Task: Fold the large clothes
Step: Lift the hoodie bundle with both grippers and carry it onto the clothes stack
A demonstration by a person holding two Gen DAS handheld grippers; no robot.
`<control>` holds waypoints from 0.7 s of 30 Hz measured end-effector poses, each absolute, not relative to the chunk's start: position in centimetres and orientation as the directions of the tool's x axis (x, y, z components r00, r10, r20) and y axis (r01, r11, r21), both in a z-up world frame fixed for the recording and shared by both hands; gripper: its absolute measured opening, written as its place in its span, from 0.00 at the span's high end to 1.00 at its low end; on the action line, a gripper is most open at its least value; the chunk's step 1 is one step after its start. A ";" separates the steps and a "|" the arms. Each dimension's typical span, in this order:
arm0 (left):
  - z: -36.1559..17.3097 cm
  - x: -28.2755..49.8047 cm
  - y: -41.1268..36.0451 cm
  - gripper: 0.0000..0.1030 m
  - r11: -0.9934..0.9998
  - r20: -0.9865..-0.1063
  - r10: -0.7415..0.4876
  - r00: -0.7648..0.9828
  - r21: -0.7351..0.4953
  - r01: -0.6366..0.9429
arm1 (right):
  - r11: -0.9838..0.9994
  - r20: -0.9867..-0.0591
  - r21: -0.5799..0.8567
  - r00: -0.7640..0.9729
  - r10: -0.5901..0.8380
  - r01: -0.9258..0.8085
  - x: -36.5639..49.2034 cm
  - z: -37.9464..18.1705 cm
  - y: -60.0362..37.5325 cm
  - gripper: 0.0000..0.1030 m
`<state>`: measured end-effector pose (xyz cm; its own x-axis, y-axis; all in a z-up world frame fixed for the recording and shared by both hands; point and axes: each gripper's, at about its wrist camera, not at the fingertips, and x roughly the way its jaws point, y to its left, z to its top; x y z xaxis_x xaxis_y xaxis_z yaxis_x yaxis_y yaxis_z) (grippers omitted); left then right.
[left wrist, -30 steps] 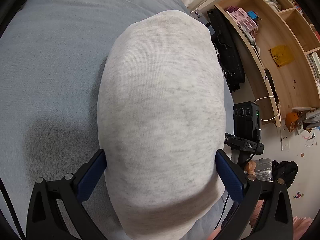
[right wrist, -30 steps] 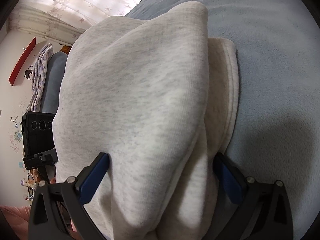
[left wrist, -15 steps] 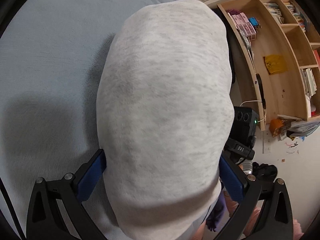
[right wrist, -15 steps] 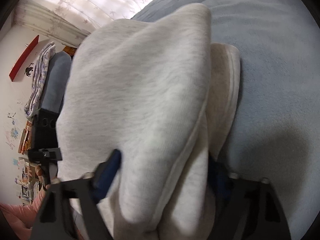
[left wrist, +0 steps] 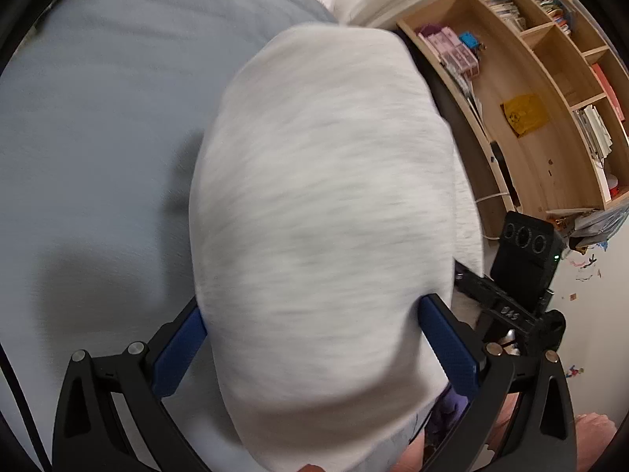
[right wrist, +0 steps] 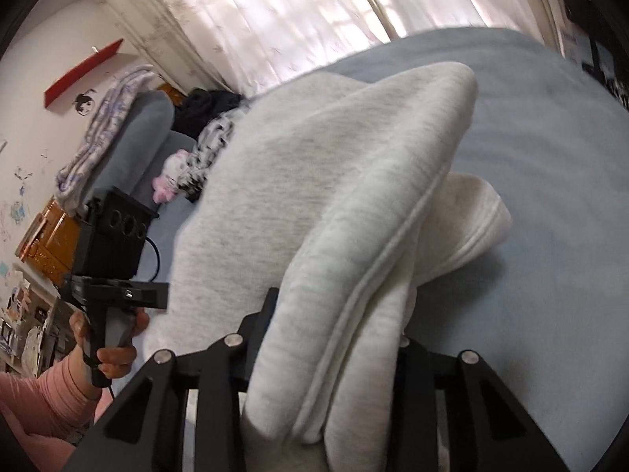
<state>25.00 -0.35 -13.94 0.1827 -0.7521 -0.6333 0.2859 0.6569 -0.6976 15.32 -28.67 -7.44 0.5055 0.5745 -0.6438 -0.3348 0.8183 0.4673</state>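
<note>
A light grey folded garment [left wrist: 322, 216] fills the left wrist view and is lifted above the blue-grey bed [left wrist: 98, 137]. My left gripper [left wrist: 314, 330] has its blue pads wide apart with the garment's bulk lying between them. In the right wrist view the same garment [right wrist: 314, 204] shows several layers with a hemmed edge. My right gripper [right wrist: 334, 338] is shut on a bunch of its layers. The left gripper also shows in the right wrist view [right wrist: 114, 267], held by a hand in a pink sleeve.
A wooden bookshelf [left wrist: 542, 90] with books and boxes stands to the right of the bed. The right gripper's body [left wrist: 523, 263] is beside the garment. A grey headboard with clothes and a plush toy [right wrist: 169, 181] lies at the bed's far left. Curtains [right wrist: 295, 11] hang behind.
My right gripper has closed from wide open onto the garment's layers and tilted up. The garment has lifted higher off the bed. My left gripper stays open around it.
</note>
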 end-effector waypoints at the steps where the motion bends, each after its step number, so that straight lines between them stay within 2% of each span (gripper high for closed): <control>1: -13.0 24.8 0.0 0.00 0.668 -0.639 -0.742 0.203 -0.678 0.306 | 0.806 -0.627 0.480 0.507 0.592 -0.347 15.4 -6.8 -28.2 0.66; 2: -11.9 24.7 0.1 0.00 0.707 -0.673 -0.703 0.228 -0.626 0.329 | 0.791 -0.609 0.487 0.505 0.612 -0.371 15.5 -6.0 -27.2 0.67; 5: -8.3 23.7 0.6 0.00 0.640 -0.599 -0.761 0.247 -0.632 0.437 | 0.749 -0.565 0.479 0.492 0.662 -0.458 15.5 -3.4 -23.0 0.67; 7: -6.0 22.9 0.8 0.01 0.648 -0.591 -0.752 0.292 -0.582 0.491 | 0.740 -0.567 0.438 0.483 0.668 -0.510 15.7 -1.9 -19.2 0.67; 8: -5.1 22.6 1.6 0.01 0.698 -0.599 -0.710 0.370 -0.528 0.484 | 0.746 -0.567 0.414 0.493 0.660 -0.522 16.1 -1.1 -17.3 0.71; 9: -4.8 22.6 2.3 0.01 0.701 -0.594 -0.708 0.381 -0.529 0.478 | 0.744 -0.578 0.421 0.479 0.661 -0.518 16.7 -0.7 -16.4 0.71; 10: -5.0 22.8 3.5 0.01 0.675 -0.568 -0.736 0.368 -0.580 0.455 | 0.743 -0.589 0.423 0.465 0.661 -0.519 17.4 -0.5 -15.6 0.71; 12: -6.3 23.2 5.8 0.01 0.635 -0.531 -0.772 0.348 -0.669 0.386 | 0.772 -0.629 0.386 0.469 0.620 -0.505 18.0 -0.3 -14.3 0.71; 16: -11.3 23.6 9.4 0.01 0.686 -0.593 -0.718 0.365 -0.690 0.229 | 0.811 -0.676 0.345 0.474 0.564 -0.473 18.1 0.7 -14.1 0.71; 21: -18.6 25.1 7.4 0.01 0.538 -0.506 -0.837 0.210 -0.830 0.145 | 0.860 -0.704 0.349 0.502 0.503 -0.373 18.1 0.1 -16.1 0.71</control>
